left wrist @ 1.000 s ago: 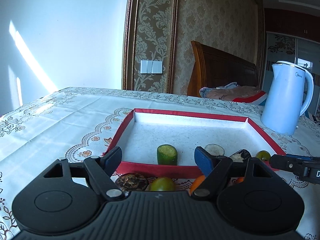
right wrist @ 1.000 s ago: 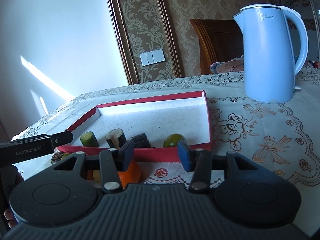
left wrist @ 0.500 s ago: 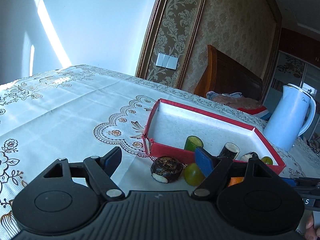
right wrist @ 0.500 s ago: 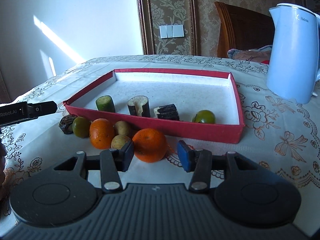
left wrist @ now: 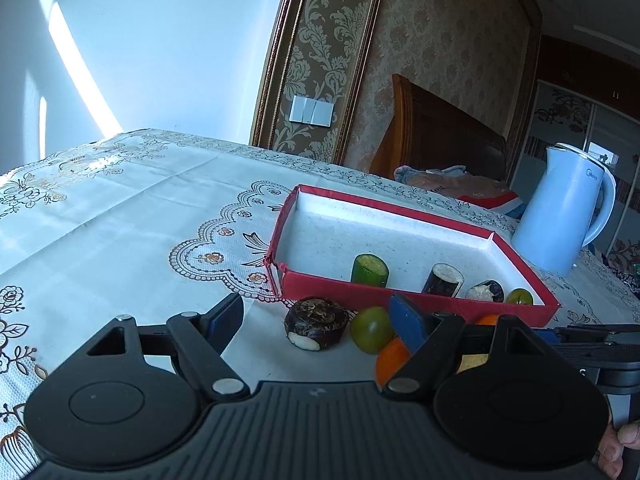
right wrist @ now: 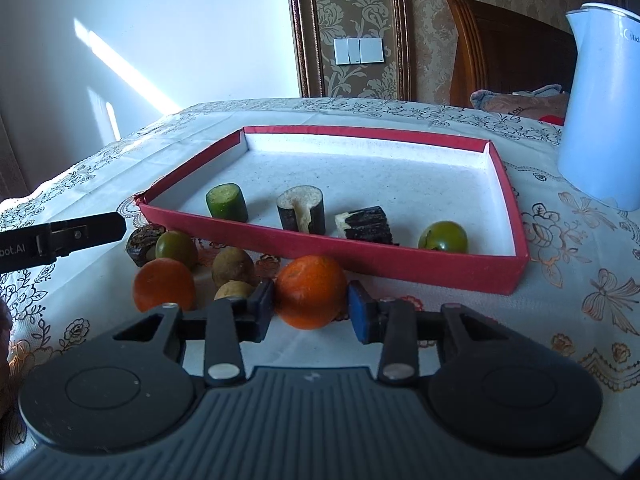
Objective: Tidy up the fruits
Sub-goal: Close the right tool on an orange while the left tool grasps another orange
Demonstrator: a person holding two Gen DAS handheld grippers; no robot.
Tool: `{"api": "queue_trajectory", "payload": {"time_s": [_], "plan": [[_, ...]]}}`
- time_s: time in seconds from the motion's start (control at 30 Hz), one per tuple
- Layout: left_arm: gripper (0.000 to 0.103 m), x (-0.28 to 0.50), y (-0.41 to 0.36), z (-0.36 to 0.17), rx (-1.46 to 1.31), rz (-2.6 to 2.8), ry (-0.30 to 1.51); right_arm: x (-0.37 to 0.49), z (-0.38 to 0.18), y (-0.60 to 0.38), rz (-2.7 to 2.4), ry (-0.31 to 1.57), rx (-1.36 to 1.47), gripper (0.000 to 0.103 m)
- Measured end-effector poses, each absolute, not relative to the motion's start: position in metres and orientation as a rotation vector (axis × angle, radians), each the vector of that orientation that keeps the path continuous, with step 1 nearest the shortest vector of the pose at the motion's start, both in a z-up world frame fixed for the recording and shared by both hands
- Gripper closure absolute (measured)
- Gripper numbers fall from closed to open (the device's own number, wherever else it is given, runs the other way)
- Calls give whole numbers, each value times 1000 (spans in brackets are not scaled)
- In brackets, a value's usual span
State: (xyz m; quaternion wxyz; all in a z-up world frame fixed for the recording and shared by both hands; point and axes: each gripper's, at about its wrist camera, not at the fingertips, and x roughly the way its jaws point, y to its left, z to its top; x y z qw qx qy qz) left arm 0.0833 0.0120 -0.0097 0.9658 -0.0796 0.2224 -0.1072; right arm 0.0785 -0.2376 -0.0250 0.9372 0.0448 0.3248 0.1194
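Right wrist view: the round orange tangerine [right wrist: 311,297], lying just before the shallow red cardboard tray [right wrist: 400,258], is flanked by the closing right gripper [right wrist: 311,311]; the left gripper [left wrist: 316,322] is spread wide, empty.

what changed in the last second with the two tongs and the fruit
The right tongs came in on the nearer orange, which now sits between their closing pads; no firm grip shows yet. The left tongs swung left, open, and now face the dark round fruit and a green fruit in front of the red tray. The four pieces in the tray and the kettle stayed put.
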Motion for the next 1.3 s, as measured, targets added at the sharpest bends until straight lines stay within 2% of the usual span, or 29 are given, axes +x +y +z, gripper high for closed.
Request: {"api": "queue_trajectory", "payload": {"time_s": [0.27,0.5,0.83,1.03,1.07,1.13,1.27,1.3], "plan": [[23,76,30,-7,-111,-152,434,66,-20,-252,235,626,159,67],[23,54,-2,-4,42,-262,397,52,-20,-269,195,602,214,67],[23,58,-61,-8,114,-350,495,53,-23,-277,179,608,247,67],[23,76,-67,-19,73,-314,576,52,-24,-278,179,602,260,67],[25,80,-65,-20,55,-304,588,52,-24,-279,180,601,262,67],[40,85,-62,-23,32,-292,618,53,-24,-279,183,602,267,67],[54,89,-60,-27,22,-279,638,53,-26,-280,185,604,271,67],[61,89,-61,-26,23,-287,637,53,-26,-280,186,604,272,67]]}}
